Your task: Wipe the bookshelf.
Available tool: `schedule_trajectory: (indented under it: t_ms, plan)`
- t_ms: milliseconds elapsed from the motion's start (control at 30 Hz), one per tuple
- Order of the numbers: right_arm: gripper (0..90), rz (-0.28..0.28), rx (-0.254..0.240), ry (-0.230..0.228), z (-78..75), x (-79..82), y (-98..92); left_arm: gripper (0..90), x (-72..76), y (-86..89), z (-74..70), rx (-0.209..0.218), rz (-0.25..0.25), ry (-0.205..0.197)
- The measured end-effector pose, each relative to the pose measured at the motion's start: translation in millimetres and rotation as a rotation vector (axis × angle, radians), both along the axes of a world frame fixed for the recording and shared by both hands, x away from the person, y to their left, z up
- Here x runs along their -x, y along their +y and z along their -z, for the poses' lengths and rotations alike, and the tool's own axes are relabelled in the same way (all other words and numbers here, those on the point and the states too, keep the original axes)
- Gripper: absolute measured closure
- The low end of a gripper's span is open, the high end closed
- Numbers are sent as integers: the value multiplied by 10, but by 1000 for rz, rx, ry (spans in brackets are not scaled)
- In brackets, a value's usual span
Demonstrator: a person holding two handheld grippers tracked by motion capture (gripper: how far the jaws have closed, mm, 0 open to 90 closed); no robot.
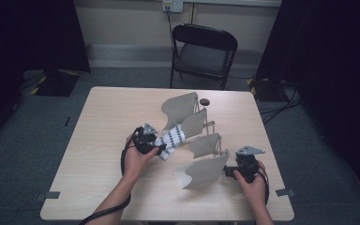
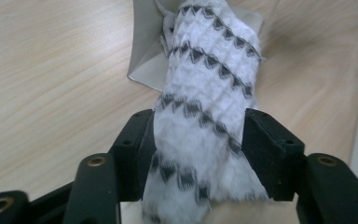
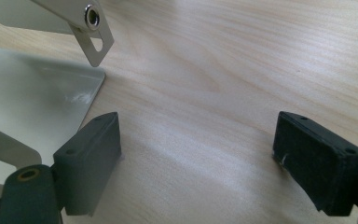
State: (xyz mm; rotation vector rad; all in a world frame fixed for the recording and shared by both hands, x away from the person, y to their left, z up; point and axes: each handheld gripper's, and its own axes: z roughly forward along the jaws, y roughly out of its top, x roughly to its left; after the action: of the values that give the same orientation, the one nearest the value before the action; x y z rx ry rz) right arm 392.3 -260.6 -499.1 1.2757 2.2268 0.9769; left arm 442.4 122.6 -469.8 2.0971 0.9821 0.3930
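A rolled white cloth (image 1: pixel 171 139) with black zigzag rows lies on the table, its far end against a grey metal rack (image 1: pixel 205 169) of several curved panels. My left gripper (image 1: pixel 157 149) is shut on the near end. In the left gripper view both black pads press the sides of the cloth (image 2: pixel 205 93), held by the left gripper (image 2: pixel 198 128), and a grey panel (image 2: pixel 144 56) lies under its far end. My right gripper (image 1: pixel 228 171) stands open just right of the rack's nearest panel. In the right gripper view the right gripper (image 3: pixel 198 140) has bare table between its pads, with the panel (image 3: pixel 28 98) at the left.
The light wooden table (image 1: pixel 98 187) has bare surface at the left and along the front. A small black round object (image 1: pixel 205 101) sits near the far edge behind the rack. A black folding chair (image 1: pixel 204 51) stands beyond the table.
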Motion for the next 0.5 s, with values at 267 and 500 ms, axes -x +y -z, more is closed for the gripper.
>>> schedule_trajectory:
  t_ms: [267, 500]
  plan:
    - [145, -1, 2, 0, 0, 0, 0, 547, 243, 54, 39, 13, 12, 16]
    - [144, -1, 1, 0, 0, 0, 0, 559, 312, 25, 68, 24, -1, 23]
